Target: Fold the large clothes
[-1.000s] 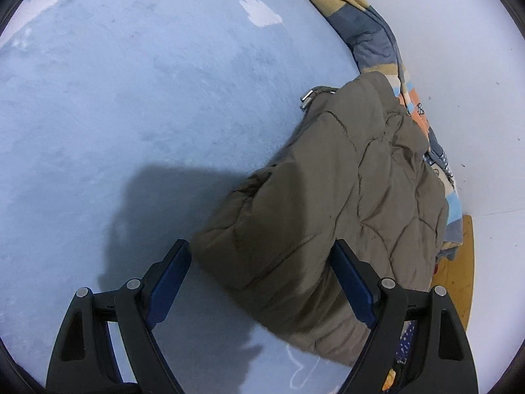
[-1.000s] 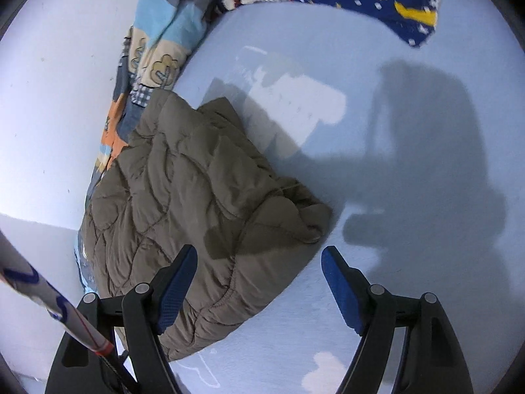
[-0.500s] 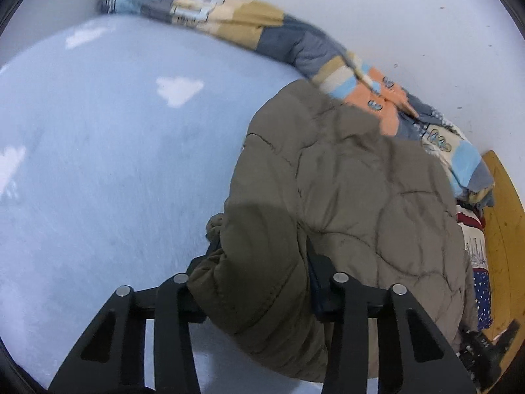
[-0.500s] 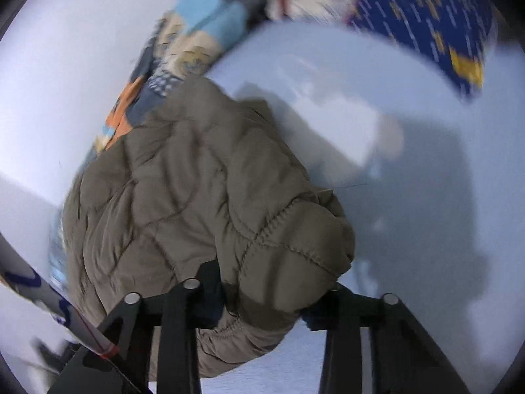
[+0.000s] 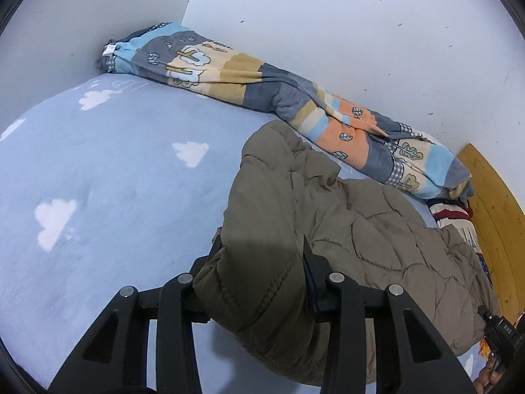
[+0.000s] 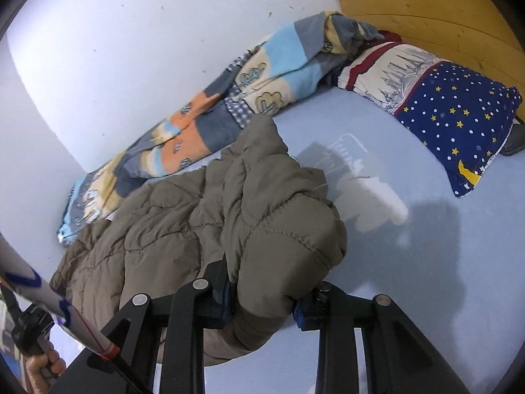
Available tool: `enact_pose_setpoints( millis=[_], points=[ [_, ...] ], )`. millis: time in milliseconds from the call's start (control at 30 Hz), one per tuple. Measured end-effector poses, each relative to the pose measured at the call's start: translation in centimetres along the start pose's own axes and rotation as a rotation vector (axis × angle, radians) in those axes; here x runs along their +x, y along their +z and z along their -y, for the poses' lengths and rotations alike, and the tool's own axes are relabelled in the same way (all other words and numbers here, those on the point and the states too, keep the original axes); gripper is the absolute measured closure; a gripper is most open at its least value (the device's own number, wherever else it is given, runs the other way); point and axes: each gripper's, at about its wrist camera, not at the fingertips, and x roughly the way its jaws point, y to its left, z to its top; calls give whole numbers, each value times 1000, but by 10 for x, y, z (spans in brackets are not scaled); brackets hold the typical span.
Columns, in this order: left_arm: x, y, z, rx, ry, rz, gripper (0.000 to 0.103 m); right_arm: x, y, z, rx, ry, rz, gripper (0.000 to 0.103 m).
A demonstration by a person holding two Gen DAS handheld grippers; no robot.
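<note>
Left gripper (image 5: 262, 272): bottom centre of the left view, clenched on a thick near corner of the jacket (image 5: 344, 229); padding bulging over and between the jaws.

Right gripper (image 6: 262, 295): bottom centre of the right view, likewise clamped on a puffy jacket corner; blue pad (image 6: 226, 298) just visible at the left jaw.

Jacket: olive, quilted, bunched in a loose mound; filling centre to lower right of the left view and centre to lower left of the right view. Resting on the sheet (image 5: 98, 197), far edge touching or just beside the blanket (image 5: 262, 78).

Sheet: pale blue with white clouds, spread across the left half of the left view and the right half of the right view.

Blanket: striped, rolled along the wall (image 5: 361, 16), running diagonally through the upper middle of both views.

Pillow (image 6: 452, 111): navy with stars, upper right of the right view, well apart from the jacket. Headboard (image 6: 426, 6): wooden, top right corner there.

Step in hand, as judged: both near corners gripped, garment gathered for a fold or for respreading; task still early, given the crumpled shape.

Next move, as judged: lifting both corners together, keeping them level and apart for tension, then carrying them over toward the far edge. Firm clamp needed; bulky, slippery padding likely to slide out.
</note>
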Motion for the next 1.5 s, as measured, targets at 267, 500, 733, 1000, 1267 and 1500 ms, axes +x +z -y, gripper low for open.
enact_pose_setpoints(
  millis=[267,500,733,1000,1267,1500],
  points=[
    [-35,-59,-32,-24,27,-93,54,-45,-59,20,29,35,-63,73],
    [-22,-78,-94,-324,16,-246,46,-16,-93,76,303,9,-315,52],
    [-83,-52,-98,-273,146,72,46,-46,-92,103,377,11,-248,39],
    [-77,-65,48,257,36,147,41,-108,-67,59,108,-244,99,37],
    [-8,-93,159,529,-62,-9,39,-50,-58,-37,-192,-89,12,36],
    [50,-102,164,529,18,-125,31,46,-61,-72,-314,-147,-173,38]
  ],
)
